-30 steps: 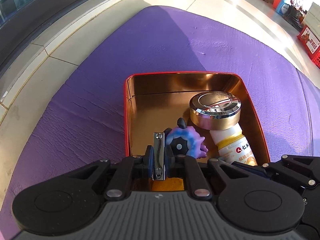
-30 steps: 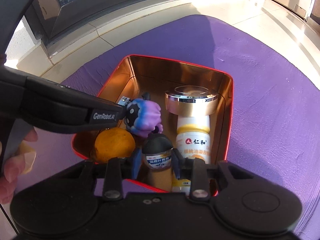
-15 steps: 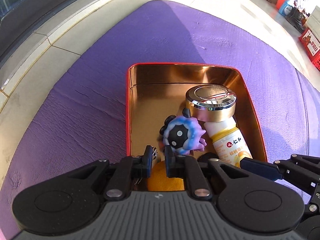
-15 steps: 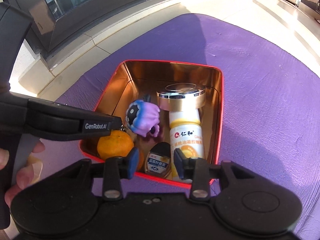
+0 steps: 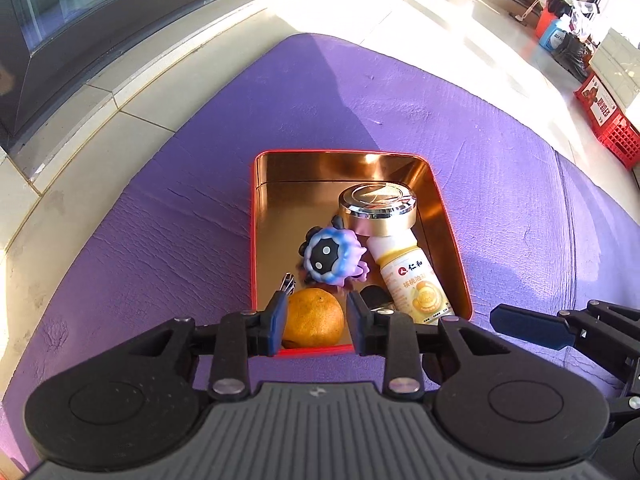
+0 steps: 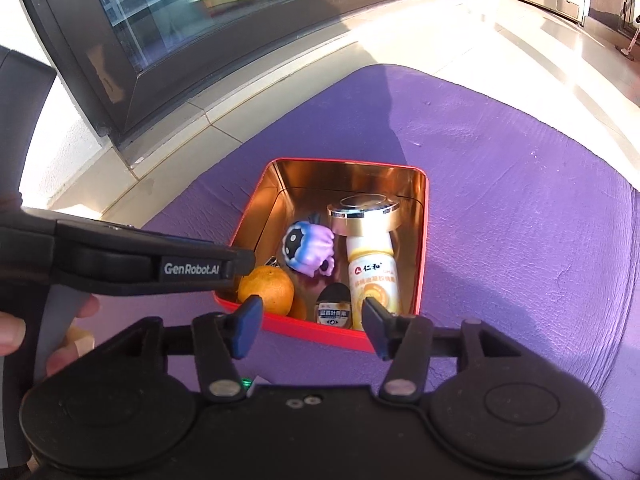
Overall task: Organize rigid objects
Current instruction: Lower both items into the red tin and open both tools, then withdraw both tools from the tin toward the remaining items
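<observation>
Red tin [image 5: 448,216], gold-lined, on purple mat [image 5: 160,264]; tiled floor and dark window frame beyond.

Contents, placed relative to the tin:
- Orange [image 5: 314,317], near-left corner.
- Nail clipper [image 5: 287,283], against left wall beside the orange, partly hidden behind a gripper finger.
- Purple-blue toy figure [image 5: 332,256], centre.
- White bottle [image 5: 414,280] with wide gold cap [image 5: 378,210], along right wall, lying tilted.
- Small dark-capped jar [image 6: 335,307], near wall, label too small to read.

Left gripper [image 5: 316,320]: above near rim, jaws opening, nothing between them. Right gripper [image 6: 312,326]: above near rim, jaws opening, empty. A person's fingers [image 6: 12,328] at the left gripper's handle, cut off by the frame edge.
</observation>
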Demonstrator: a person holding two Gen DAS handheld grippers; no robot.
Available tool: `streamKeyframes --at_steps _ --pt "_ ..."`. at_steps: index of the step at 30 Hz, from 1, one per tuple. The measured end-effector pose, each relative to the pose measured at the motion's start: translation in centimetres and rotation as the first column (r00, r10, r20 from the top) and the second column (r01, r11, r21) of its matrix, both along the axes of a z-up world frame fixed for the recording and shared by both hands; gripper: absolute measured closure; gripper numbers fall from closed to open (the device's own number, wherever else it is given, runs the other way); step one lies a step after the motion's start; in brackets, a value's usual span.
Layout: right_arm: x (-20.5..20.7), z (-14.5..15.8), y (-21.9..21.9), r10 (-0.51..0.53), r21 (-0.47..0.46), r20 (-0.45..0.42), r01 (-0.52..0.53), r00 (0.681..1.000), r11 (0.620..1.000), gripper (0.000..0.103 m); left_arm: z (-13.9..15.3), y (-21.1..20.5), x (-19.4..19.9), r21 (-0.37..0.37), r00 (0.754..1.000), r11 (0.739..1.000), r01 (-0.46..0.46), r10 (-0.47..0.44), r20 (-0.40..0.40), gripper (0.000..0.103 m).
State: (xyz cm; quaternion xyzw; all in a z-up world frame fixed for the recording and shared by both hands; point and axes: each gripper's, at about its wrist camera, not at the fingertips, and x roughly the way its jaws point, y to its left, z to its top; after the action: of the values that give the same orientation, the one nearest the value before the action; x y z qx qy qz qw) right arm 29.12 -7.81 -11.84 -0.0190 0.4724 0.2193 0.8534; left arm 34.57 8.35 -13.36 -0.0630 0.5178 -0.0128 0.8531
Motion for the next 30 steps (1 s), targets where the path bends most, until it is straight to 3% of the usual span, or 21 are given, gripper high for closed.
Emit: streamKeyframes --at_steps 6,23,30 --pt "-1.8 1.9 -0.7 0.000 0.006 0.024 -0.001 1.000 1.000 0.040 2.4 -0.6 -2.8 0.008 0.999 1.000 0.009 -0.010 0.039 0.054" --pt "-8.6 5.5 -2.6 0.011 0.025 0.066 -0.012 0.998 1.000 0.022 7.0 -2.6 -9.8 0.047 0.994 0.998 0.039 -0.043 0.098 0.042" --pt "-10.2 4.9 -3.7 -0.001 0.019 0.051 0.000 0.999 1.000 0.011 7.1 -2.8 -11.6 0.038 0.993 0.999 0.029 -0.033 0.110 0.026"
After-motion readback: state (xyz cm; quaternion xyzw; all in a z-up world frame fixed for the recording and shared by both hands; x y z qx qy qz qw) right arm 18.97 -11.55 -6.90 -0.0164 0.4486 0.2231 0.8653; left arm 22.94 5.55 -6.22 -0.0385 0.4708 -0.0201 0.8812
